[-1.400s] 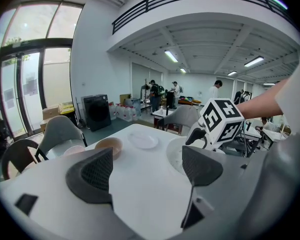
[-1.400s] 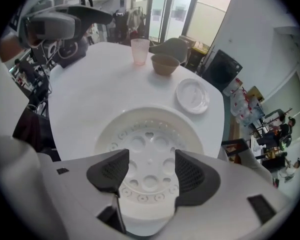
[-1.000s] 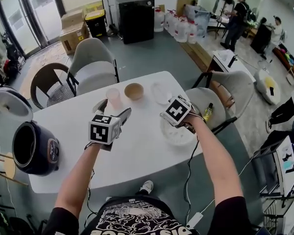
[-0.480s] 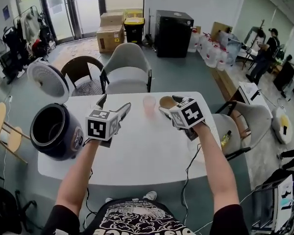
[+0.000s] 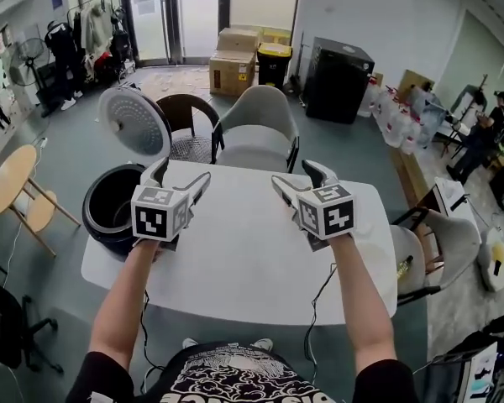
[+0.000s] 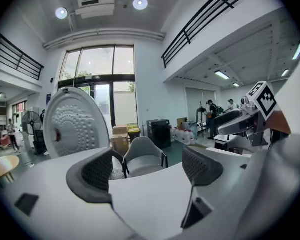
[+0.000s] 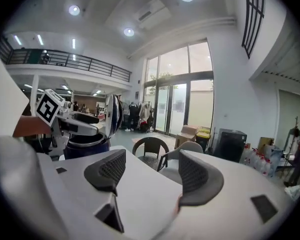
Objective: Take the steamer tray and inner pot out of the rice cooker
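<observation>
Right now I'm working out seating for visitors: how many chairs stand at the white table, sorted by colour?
Grey chairs: 2 (far side, right end)
Dark brown wicker chair: 1 (far side, beside the grey one)
Total: 3

One rice cooker (image 5: 109,217), one table (image 5: 235,267), two tongs (image 5: 182,171) (image 5: 294,173), three chairs (image 5: 256,128) (image 5: 187,117) (image 5: 450,233) around it

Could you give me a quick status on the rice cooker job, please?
Left gripper open, empty; right gripper just been opening, empty. Rice cooker at table edge, lid up. Nothing in between.
</observation>
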`<state>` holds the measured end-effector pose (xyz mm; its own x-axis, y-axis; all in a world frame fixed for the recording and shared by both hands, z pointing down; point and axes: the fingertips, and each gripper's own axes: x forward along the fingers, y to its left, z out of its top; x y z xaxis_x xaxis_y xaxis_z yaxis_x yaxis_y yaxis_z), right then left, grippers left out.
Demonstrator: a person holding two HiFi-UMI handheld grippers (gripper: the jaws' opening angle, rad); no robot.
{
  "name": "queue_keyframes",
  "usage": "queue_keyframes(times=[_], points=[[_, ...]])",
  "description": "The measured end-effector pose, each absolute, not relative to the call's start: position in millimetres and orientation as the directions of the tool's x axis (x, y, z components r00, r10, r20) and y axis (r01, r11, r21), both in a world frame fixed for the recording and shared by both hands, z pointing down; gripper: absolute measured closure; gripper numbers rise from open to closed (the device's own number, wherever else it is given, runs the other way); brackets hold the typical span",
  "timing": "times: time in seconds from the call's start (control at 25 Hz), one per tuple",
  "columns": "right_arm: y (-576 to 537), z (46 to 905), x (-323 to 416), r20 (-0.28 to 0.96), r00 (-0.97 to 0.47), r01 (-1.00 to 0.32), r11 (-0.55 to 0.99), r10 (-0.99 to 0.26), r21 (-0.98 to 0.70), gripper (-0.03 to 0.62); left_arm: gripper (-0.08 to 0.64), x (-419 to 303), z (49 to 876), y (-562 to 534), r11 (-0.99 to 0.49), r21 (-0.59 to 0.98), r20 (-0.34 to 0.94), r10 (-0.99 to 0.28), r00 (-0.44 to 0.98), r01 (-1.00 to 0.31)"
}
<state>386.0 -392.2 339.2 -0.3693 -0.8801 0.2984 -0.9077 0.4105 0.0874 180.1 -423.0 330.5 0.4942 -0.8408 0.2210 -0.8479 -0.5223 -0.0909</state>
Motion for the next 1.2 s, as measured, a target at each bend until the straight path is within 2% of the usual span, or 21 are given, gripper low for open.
queue_keyframes(times=[0.24,0.52,0.92,1.2], points=[[-397,331,337,0.215,-0.406,-0.902,0.427,-0.888,0.059,0.247,0.138,128,326,-419,-0.454,-0.078,0.197,-0.88,0.433,-0.887],[-419,325,266,0.197,-0.533,-0.833,0.551,-0.823,0.046,0.249,0.138,75,335,-424,-0.36,-0.063,0.21,-0.917,0.34,-0.931],[-426,334,143,0.243,-0.733,-0.66,0.751,-0.635,-0.025,0.255,0.138,-41,341,-389,-0.136,-0.059,0.26,-0.959,0.116,-0.989],[-421,367,52,0.302,-0.759,-0.622,0.78,-0.577,-0.074,0.258,0.138,-135,358,-375,-0.107,-0.045,0.271,-0.958,0.091,-0.993]])
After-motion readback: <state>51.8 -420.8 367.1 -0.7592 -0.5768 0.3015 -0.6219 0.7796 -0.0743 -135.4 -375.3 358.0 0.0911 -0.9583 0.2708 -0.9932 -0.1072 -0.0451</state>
